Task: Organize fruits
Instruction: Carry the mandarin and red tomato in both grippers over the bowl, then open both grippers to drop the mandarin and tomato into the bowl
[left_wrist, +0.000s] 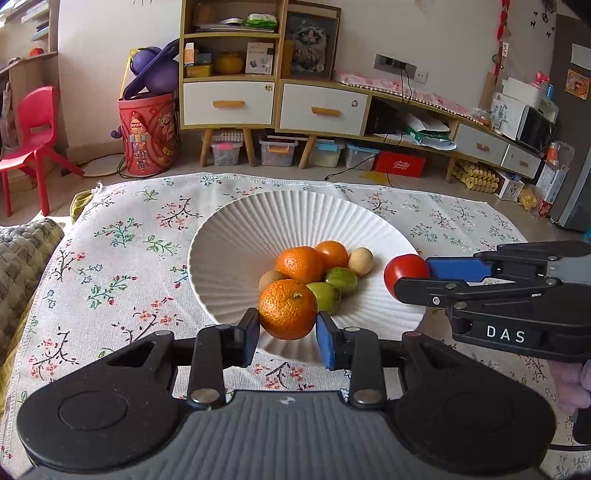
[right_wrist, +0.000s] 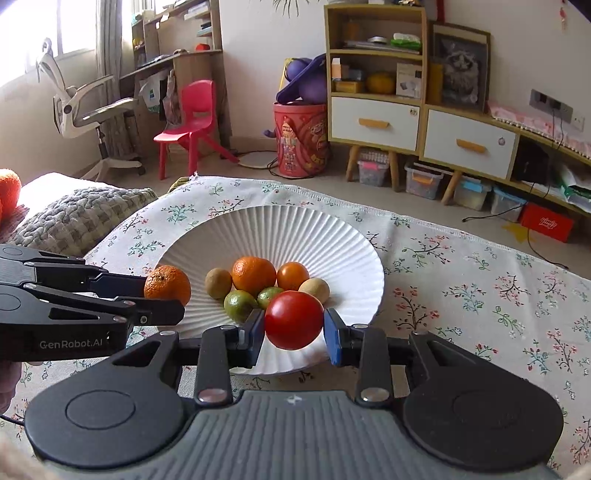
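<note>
Over the ribbed white plate on my floral cloth, my left gripper pinches a mandarin and my right gripper a tomato — dropped onto the heaped fruit (living-room cabinets behind), either could roll off.

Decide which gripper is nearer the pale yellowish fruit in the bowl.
Right. The right gripper, shut on a tomato, hovers beside the pale fruit; the left gripper holds its orange farther off.
</note>
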